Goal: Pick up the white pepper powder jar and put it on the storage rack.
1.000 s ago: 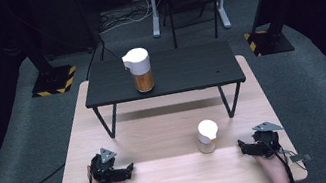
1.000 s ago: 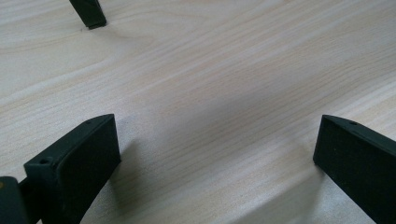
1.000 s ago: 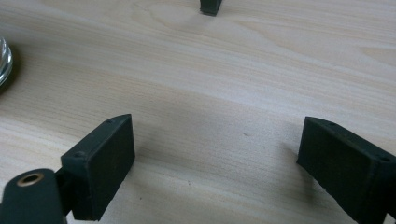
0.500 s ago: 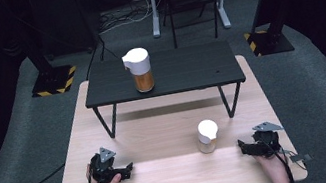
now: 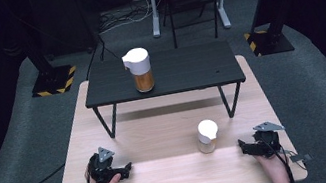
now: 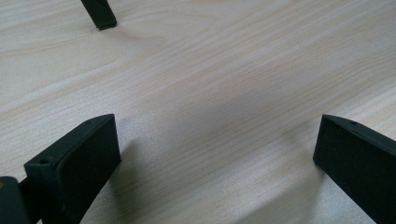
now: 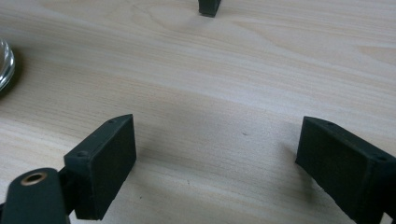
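Left gripper at seven o'clock, jaws spread, empty, right gripper at five o'clock, jaws apart, empty, just been closing slightly

Legible text, labels, brands, numbers: none on any surface in the three views.

Signs: yellow-and-black hazard stripes, no wording, on two floor bases. One base lies left of the black raised shelf; the other base lies to that shelf's right.
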### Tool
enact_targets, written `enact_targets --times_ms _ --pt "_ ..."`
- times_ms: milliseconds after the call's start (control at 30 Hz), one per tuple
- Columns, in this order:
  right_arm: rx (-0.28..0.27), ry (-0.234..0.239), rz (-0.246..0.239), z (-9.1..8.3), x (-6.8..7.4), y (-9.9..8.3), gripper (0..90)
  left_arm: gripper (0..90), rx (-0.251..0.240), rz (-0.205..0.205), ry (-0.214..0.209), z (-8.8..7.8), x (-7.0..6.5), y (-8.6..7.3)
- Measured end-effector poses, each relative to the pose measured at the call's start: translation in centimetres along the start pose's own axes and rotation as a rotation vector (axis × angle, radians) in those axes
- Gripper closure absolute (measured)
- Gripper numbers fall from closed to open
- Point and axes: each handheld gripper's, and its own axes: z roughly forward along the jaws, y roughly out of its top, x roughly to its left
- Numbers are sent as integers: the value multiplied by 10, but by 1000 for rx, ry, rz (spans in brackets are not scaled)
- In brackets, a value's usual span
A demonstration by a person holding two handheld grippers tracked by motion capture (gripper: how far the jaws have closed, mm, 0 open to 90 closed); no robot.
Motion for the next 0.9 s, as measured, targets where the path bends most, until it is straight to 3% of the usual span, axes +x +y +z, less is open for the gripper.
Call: enact_targets --times_ms 367,733,900 --pt "-56 22 21 -11 -4 -4 110 0 -1 -6 7 0 -2 0" --pt "-146 80 49 -30 -8 -6 110 0 -1 -6 7 1 -2 0" --pt "-176 96 39 -37 -5 -6 110 0 -2 -6 7 1 -2 0"
